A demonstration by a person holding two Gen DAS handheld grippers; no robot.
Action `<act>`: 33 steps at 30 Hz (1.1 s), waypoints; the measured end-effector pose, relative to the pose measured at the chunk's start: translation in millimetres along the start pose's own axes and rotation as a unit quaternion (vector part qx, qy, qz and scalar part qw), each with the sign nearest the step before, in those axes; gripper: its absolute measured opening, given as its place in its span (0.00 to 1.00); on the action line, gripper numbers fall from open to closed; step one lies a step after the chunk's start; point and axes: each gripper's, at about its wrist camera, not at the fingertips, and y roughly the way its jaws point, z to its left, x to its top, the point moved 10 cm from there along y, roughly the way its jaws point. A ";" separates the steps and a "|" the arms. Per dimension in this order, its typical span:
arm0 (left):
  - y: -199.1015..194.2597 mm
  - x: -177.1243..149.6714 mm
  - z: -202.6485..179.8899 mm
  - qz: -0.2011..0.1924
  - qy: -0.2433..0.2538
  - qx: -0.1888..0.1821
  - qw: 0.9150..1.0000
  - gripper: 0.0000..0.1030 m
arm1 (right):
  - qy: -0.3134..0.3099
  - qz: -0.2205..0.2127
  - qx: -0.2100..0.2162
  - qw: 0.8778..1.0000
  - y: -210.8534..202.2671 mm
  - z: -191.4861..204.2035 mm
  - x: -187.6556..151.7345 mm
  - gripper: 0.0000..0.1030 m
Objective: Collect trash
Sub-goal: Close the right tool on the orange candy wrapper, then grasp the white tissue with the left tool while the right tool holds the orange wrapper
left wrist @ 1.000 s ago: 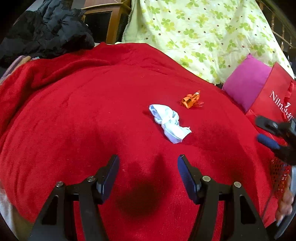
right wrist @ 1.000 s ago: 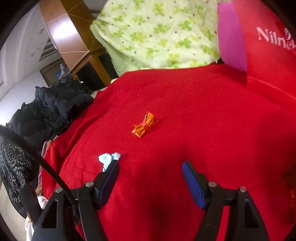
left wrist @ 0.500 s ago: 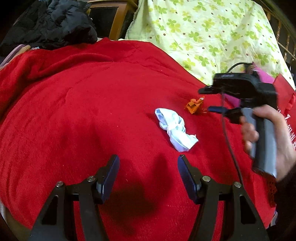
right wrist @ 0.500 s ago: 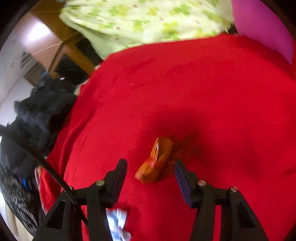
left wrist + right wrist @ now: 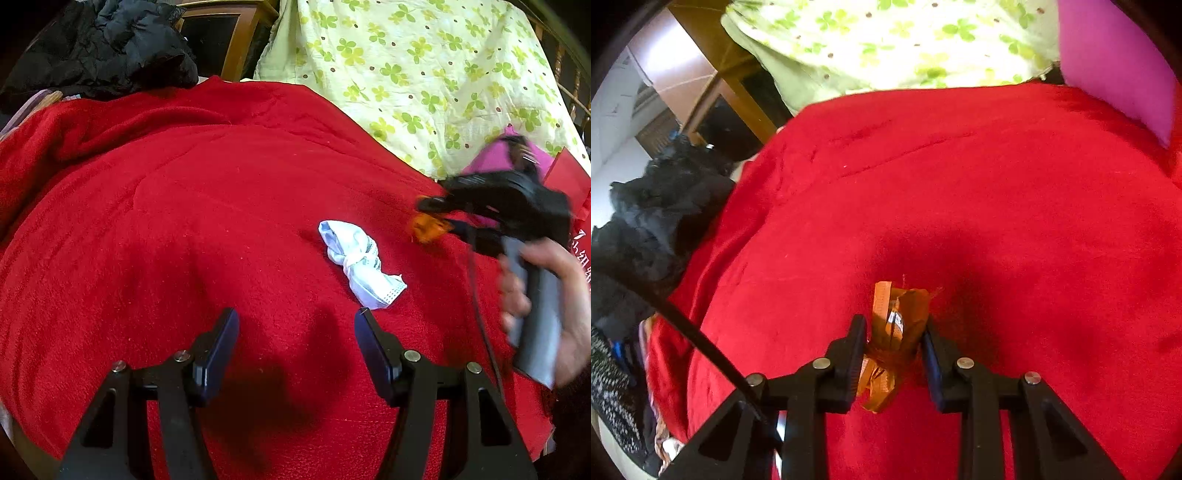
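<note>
A crumpled orange wrapper [image 5: 895, 332] lies on the red blanket [image 5: 1015, 206] with my right gripper [image 5: 894, 343] shut on it, both pads pressed against its sides. In the left wrist view the same orange wrapper [image 5: 428, 229] shows at the tip of my right gripper [image 5: 439, 214], held by a hand [image 5: 569, 291] at the right. A knotted white tissue [image 5: 360, 264] rests on the blanket [image 5: 166, 221], just ahead and to the right of my left gripper [image 5: 295, 339], which stands open over bare blanket with nothing between its fingers.
A yellow-green clover-print quilt [image 5: 424, 74] and a pink cushion [image 5: 1115, 62] lie at the back. Black clothing [image 5: 107, 44] is heaped at the back left beside a wooden frame [image 5: 236, 40]. A red bag [image 5: 569, 184] stands at the right edge.
My right gripper came in over the blanket to the orange wrapper, then its jaws narrowed and shut on it. My left gripper stayed where it was, still open.
</note>
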 end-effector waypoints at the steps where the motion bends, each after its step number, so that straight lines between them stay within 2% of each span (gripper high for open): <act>1: 0.2 -0.1 -0.5 0.000 0.001 0.000 1.000 0.64 | -0.003 -0.003 0.001 1.000 -9.8 -4.0 -5.2 0.30; 5: 0.7 -0.9 -3.7 0.004 0.002 -0.005 1.000 0.64 | -0.010 -0.012 0.012 1.000 -59.6 -22.4 -31.1 0.30; 7: 3.7 -0.3 -7.2 0.020 -0.006 -0.021 1.000 0.64 | -0.009 -0.016 0.018 1.000 -90.4 -35.0 -50.5 0.30; 11: 16.0 20.8 -24.5 0.030 0.002 -0.028 0.999 0.64 | -0.008 -0.025 0.029 0.999 -133.5 -54.2 -84.3 0.30; 14: 30.7 35.3 -42.5 0.038 0.023 -0.023 0.999 0.64 | -0.014 -0.050 0.026 0.998 -153.5 -65.8 -102.7 0.30; 17: 54.7 33.8 -50.8 0.078 0.011 -0.018 0.997 0.64 | -0.008 -0.057 0.036 0.998 -156.9 -72.0 -106.9 0.30; 19: 65.3 31.7 -48.1 0.088 0.001 0.002 0.996 0.58 | -0.018 -0.061 0.031 0.998 -157.8 -74.7 -107.1 0.30; 20: 66.4 32.7 -48.2 0.086 0.005 0.008 0.996 0.45 | -0.025 -0.060 0.028 0.998 -157.9 -75.1 -108.3 0.30; 21: 67.9 32.0 -48.4 0.092 0.012 0.018 0.996 0.28 | -0.031 -0.061 0.027 0.997 -157.9 -74.3 -108.3 0.30; 24: 63.8 30.9 -48.8 0.096 0.013 0.020 0.995 0.25 | -0.052 -0.074 0.030 0.995 -166.1 -68.6 -108.4 0.30; 28: 49.1 27.0 -49.2 0.090 0.024 0.024 0.995 0.24 | -0.092 -0.113 0.041 0.989 -190.1 -56.5 -103.1 0.30; 33: -3.2 30.4 -63.0 0.049 0.057 0.008 0.997 0.24 | -0.113 -0.166 0.054 0.978 -223.4 -46.4 -97.9 0.30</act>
